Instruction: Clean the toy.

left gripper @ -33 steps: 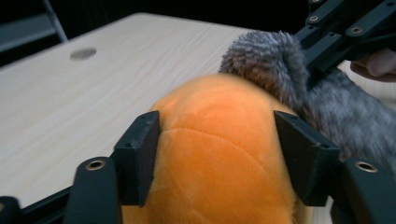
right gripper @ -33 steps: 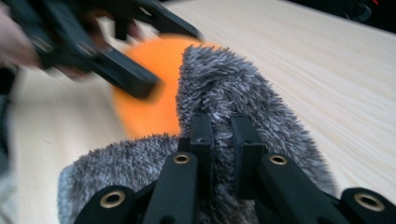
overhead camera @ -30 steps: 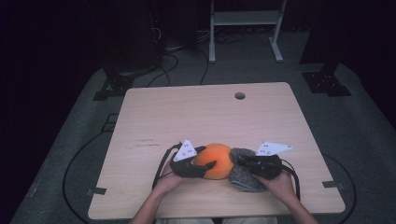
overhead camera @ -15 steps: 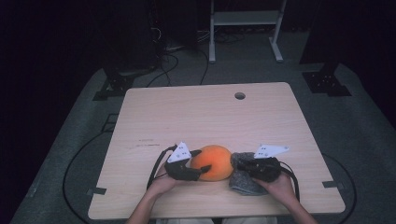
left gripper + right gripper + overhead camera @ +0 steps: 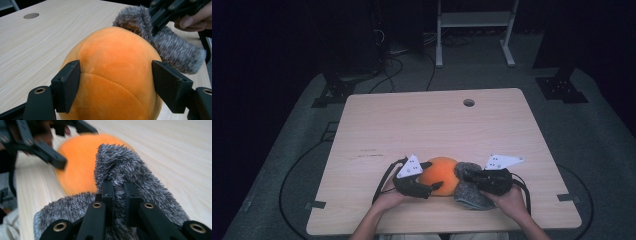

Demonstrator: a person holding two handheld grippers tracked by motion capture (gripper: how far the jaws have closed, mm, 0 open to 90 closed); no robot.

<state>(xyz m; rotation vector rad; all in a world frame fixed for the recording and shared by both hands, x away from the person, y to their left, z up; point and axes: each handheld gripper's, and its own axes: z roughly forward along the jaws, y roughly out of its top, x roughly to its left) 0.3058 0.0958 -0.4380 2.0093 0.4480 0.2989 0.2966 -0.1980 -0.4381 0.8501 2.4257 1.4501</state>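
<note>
The ball (image 5: pixel 112 75) is orange plush, soft and short-napped with stitched seams. The grey cloth (image 5: pixel 125 170) is shaggy and fuzzy. The table (image 5: pixel 412 125) is pale wood-grain, smooth and matt. The hand-held gripper (image 5: pixel 116 82) looks matt black plastic.

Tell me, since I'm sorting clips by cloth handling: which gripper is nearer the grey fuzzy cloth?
Right. The right gripper is clamped on the grey fuzzy cloth; the left gripper straddles the orange plush ball beside it, its jaws having just been opening.
</note>
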